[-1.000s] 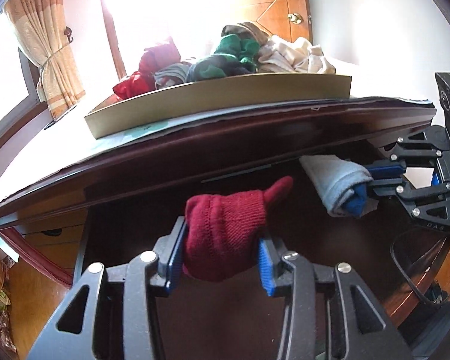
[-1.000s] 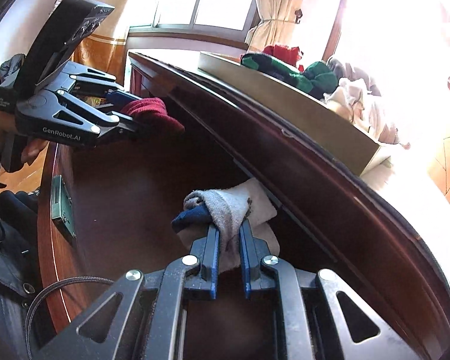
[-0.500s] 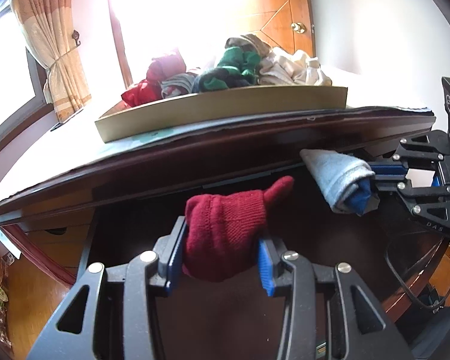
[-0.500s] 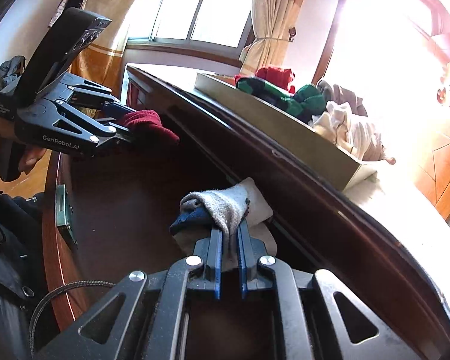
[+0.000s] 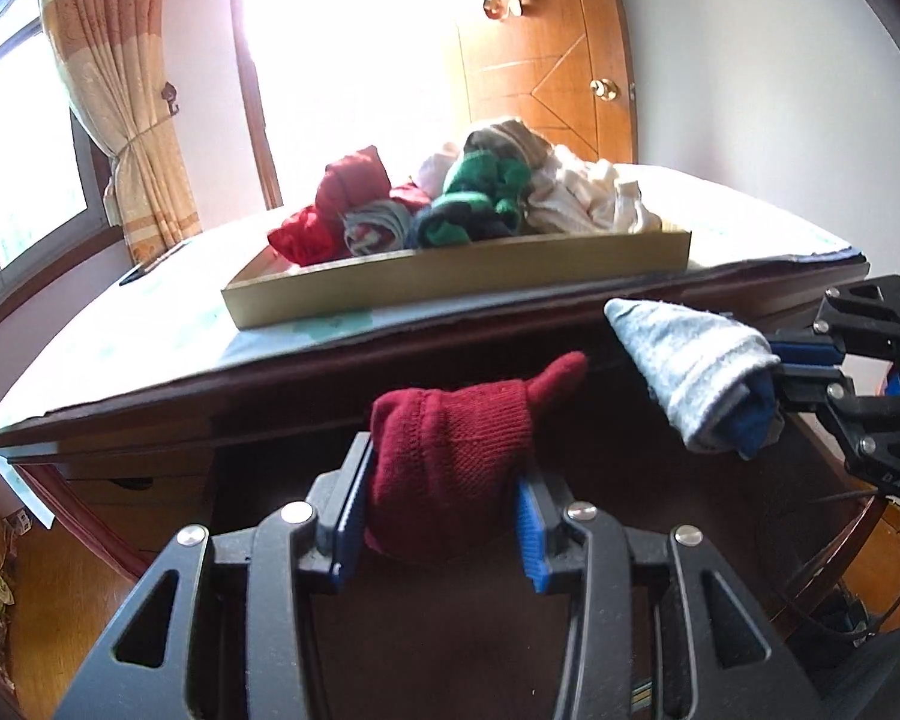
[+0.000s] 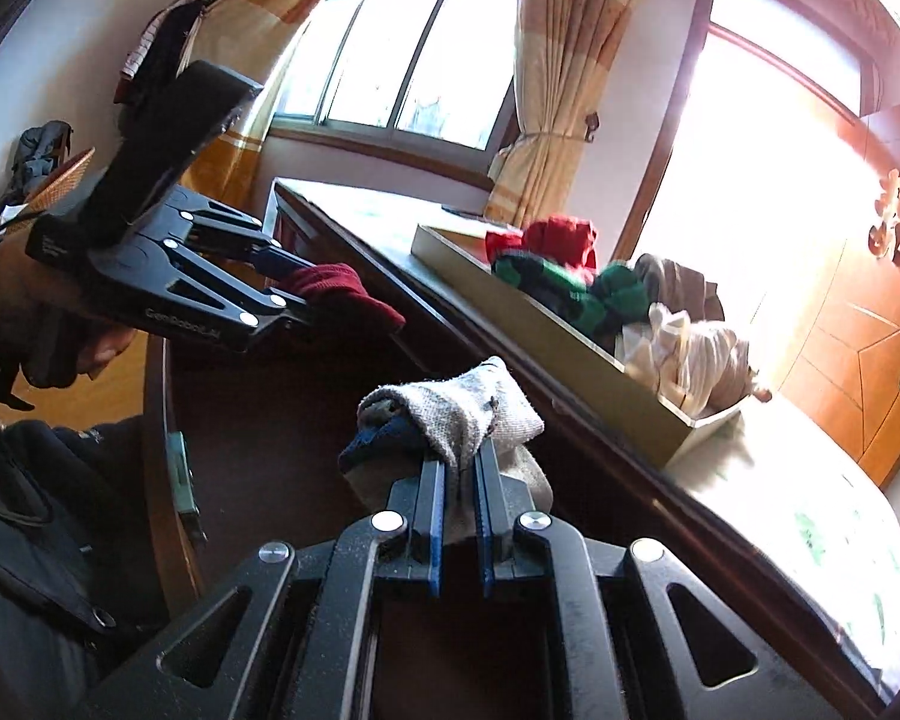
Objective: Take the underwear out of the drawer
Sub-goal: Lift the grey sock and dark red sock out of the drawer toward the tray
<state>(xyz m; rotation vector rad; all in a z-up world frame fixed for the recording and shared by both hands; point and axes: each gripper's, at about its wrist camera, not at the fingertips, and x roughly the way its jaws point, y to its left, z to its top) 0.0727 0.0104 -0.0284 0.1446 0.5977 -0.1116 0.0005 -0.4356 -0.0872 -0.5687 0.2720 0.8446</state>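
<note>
We hold dark red knit bundle [image 5: 450, 468] pinched in left gripper [image 5: 444, 516] above open drawer [image 5: 600, 540]. Right gripper [image 6: 459, 501] pinches grey-and-blue bundle [image 6: 450, 420] near desk edge. Tray [image 5: 450, 282] of rolled clothes sits on desk top [image 5: 150, 330].

Maroon knit bundle [image 5: 450, 468] between left hand-held gripper [image 5: 444, 516] pads, seemingly gripped
</note>
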